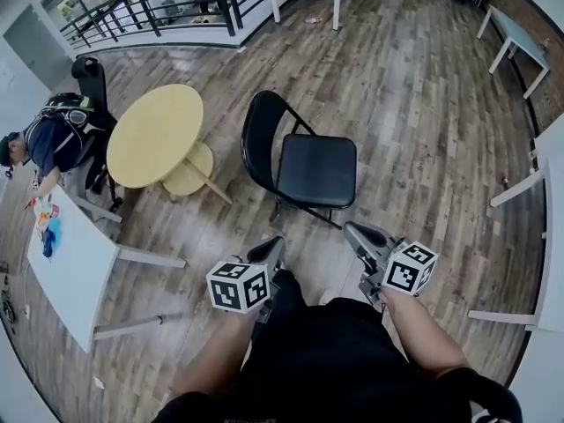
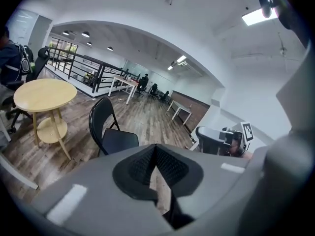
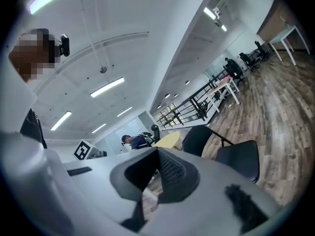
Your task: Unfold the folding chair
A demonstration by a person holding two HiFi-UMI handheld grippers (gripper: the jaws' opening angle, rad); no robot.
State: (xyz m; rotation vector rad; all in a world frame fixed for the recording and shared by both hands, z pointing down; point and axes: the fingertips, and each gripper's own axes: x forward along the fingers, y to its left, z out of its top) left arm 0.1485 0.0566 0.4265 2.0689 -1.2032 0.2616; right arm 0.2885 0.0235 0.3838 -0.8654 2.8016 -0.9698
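Note:
The black folding chair point(image 1: 304, 167) stands unfolded on the wood floor, seat flat and backrest upright toward the left. It also shows in the left gripper view as the chair point(image 2: 110, 132) and in the right gripper view as the chair point(image 3: 224, 154). My left gripper point(image 1: 276, 243) is shut and holds nothing, pulled back close to my body, short of the chair's front. My right gripper point(image 1: 354, 230) is shut and bare too, a little in front of the seat's near edge. Neither touches the chair.
A round yellow table point(image 1: 159, 137) with a lower shelf stands left of the chair. A white table point(image 1: 75, 263) sits at the near left, with a seated person point(image 1: 48, 144) beyond it. More white tables point(image 1: 524, 47) and a railing point(image 1: 150, 7) line the far side.

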